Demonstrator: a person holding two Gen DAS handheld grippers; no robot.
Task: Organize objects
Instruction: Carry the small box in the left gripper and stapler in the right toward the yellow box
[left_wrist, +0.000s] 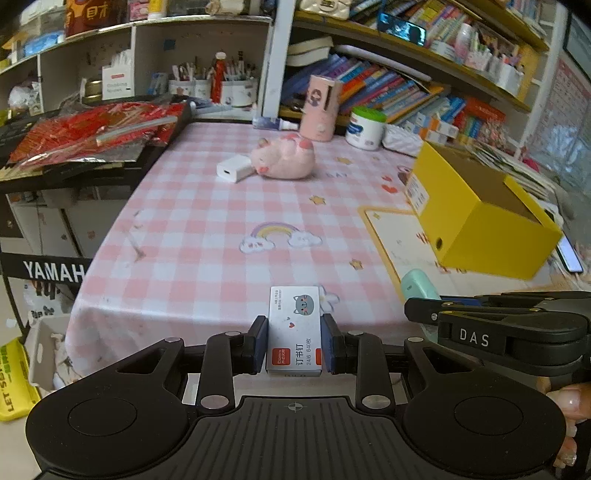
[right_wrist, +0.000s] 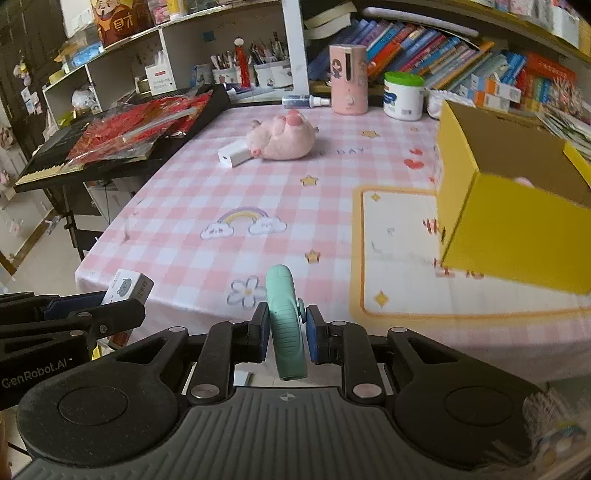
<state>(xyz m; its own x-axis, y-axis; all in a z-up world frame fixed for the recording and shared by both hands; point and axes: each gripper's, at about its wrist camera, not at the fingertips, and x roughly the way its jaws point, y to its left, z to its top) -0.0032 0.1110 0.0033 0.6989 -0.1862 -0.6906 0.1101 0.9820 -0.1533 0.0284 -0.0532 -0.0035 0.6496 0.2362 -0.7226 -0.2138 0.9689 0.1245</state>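
Over table edge: left claw (left_wrist: 294, 339) clamps staple box (left_wrist: 294, 328); right claw (right_wrist: 285, 332) clamps green device (right_wrist: 286, 325).

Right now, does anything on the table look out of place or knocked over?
Yes: the pink plush pig lies tipped over with its feet up, next to the white charger in the middle of the table. The yellow box sits open. Nothing looks spilled or damaged.

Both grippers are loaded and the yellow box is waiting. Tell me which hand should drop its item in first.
Right, probably. The right gripper, shut on the mint-green plastic device, sits nearer the open yellow cardboard box on the table's right side. The left gripper, holding the white staple box, is farther left.
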